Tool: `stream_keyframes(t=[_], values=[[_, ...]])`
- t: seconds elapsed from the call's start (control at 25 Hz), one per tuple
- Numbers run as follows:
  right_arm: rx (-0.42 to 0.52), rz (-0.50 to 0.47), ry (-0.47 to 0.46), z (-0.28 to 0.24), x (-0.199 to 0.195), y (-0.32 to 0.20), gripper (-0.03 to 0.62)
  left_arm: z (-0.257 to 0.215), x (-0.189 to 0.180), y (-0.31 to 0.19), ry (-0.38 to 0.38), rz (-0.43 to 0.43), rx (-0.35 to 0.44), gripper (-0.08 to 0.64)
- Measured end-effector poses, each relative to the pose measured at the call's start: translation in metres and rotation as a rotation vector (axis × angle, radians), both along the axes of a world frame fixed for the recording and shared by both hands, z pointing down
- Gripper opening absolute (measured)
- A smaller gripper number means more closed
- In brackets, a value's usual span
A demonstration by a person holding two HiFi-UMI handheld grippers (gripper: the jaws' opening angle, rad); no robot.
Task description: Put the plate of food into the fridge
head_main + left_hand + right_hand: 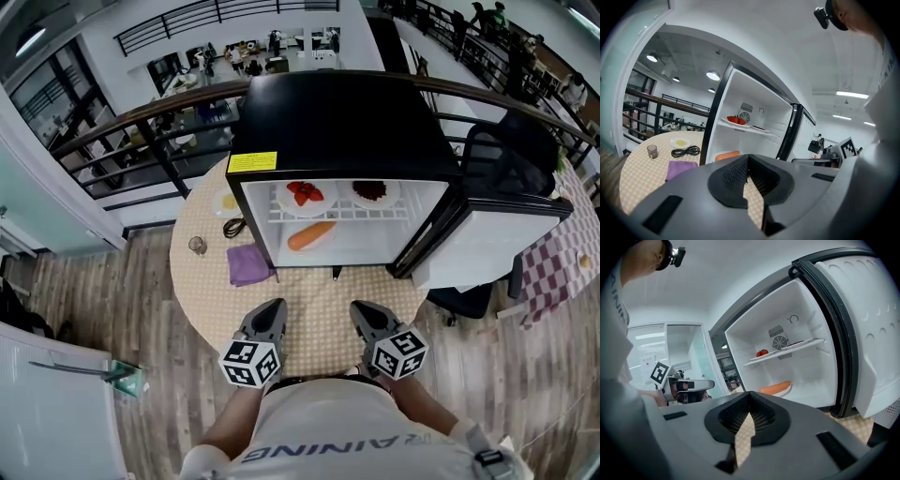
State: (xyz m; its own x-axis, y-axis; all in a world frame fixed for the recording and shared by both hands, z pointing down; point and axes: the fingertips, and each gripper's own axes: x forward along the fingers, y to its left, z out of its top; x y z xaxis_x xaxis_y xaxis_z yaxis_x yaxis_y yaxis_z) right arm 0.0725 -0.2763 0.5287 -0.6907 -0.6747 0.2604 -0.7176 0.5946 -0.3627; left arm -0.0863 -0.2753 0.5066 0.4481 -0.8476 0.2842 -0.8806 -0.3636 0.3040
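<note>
A small white plate of yellow food (226, 201) (680, 142) sits on the round table (319, 300), left of the black mini fridge (337, 122). The fridge door (487, 239) stands open to the right. On its shelf are a plate of red fruit (305, 194) (761, 353) and a plate of dark food (371, 191); a carrot (311, 235) (776, 388) lies on the fridge floor. My left gripper (272, 305) (748, 157) and right gripper (361, 307) (749, 393) hover side by side over the table's near edge, both shut and empty, well short of the plate.
A purple cloth (248, 263) (679, 167), a small glass (198, 246) and a coiled black cable (233, 227) lie on the table left of the fridge. A black chair (511, 150) stands behind the open door. A railing (141, 117) runs behind the table.
</note>
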Motion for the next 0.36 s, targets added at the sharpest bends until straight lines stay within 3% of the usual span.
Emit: stream_keyframes(t=[0.36], values=[[-0.011,-0.007,0.003,0.003,-0.001,0.0004,0.023,0.0087,-0.0015,-0.0011,0.003,-0.008,-0.027,0.009]])
